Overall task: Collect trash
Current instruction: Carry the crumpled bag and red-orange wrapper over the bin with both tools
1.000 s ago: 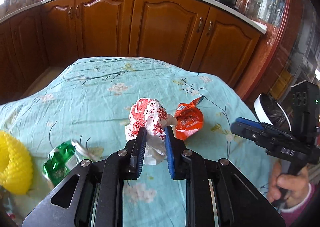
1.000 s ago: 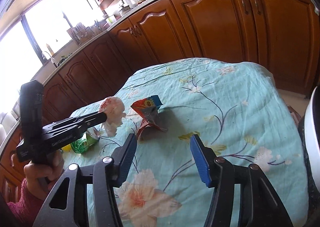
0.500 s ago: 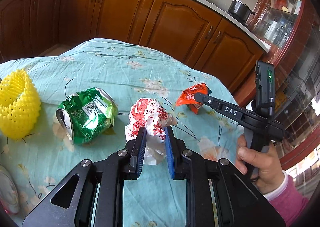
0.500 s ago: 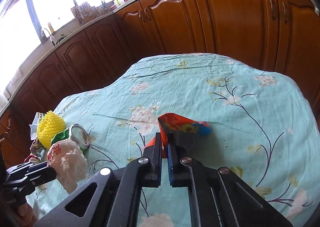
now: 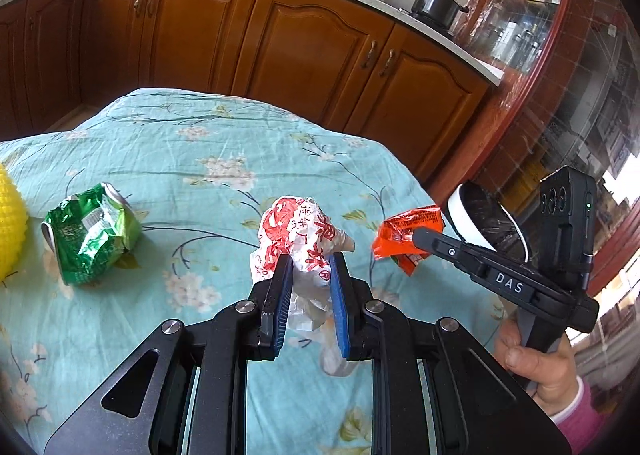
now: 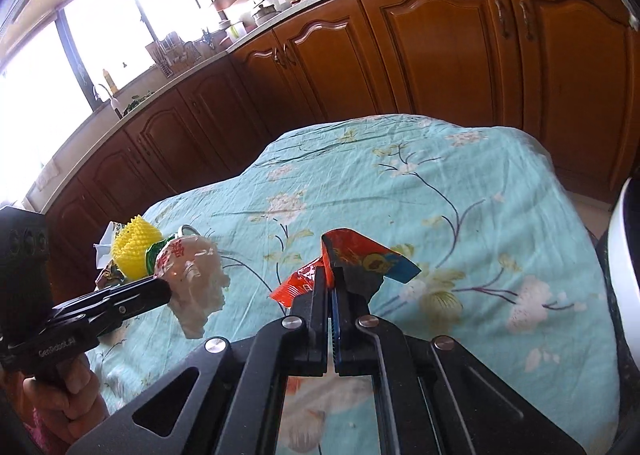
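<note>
Both grippers are loaded. The left gripper [image 5: 308, 267] has its jaws clamped on the crumpled white-and-red paper wrapper [image 5: 298, 239], held clear above the table [image 5: 192, 159]. The right gripper [image 6: 330, 283] has its jaws closed almost fully on the orange snack packet [image 6: 352, 259], also lifted off the cloth.

Recommended procedure: keep both pairs of jaws pressed firmly, since thin film and paper are likely to slip. Carry each item to the bin [image 5: 486, 219], which stands off the table's right edge, and release only once directly over its opening. Move one gripper at a time; the two are close together and could collide at the rim.

Remaining items: a crushed green can [image 5: 92, 231] and a yellow foam net [image 5: 10, 223] lie near the table's left edge, well apart from the bin.
</note>
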The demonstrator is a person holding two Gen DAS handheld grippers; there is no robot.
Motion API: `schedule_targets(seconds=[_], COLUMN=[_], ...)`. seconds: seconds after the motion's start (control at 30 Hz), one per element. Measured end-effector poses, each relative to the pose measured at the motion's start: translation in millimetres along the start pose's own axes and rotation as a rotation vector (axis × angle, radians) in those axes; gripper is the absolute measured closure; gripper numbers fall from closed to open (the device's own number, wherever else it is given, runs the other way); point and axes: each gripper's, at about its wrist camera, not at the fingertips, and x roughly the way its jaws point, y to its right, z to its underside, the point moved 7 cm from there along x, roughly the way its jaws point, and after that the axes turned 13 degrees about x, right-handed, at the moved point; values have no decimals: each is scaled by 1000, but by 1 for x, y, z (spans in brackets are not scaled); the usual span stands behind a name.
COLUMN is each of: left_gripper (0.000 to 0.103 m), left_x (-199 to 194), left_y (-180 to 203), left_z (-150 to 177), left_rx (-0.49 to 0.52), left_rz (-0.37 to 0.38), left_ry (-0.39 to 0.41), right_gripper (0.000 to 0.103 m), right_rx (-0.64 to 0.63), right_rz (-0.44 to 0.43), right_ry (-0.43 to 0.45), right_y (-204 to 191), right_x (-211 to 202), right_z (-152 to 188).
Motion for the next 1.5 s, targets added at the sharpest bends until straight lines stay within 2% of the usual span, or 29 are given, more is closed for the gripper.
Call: schedule_targets(seconds=[0.33, 0.7, 1.5], left_gripper=[86, 86, 86], left_x=[15, 34, 54], left_y=[58, 112, 167], left_z=[0, 4, -12], left_rx=[70, 136, 236], left_rz=[63, 113, 145], left_ry=[-22, -61, -72], right_gripper=[102, 102, 102], right_rx=[59, 106, 178], right_rz=[35, 82, 125], right_ry=[58, 110, 197], right_y=[42, 74, 121], right_x=[-59, -99, -148], right_z=[21, 33, 25])
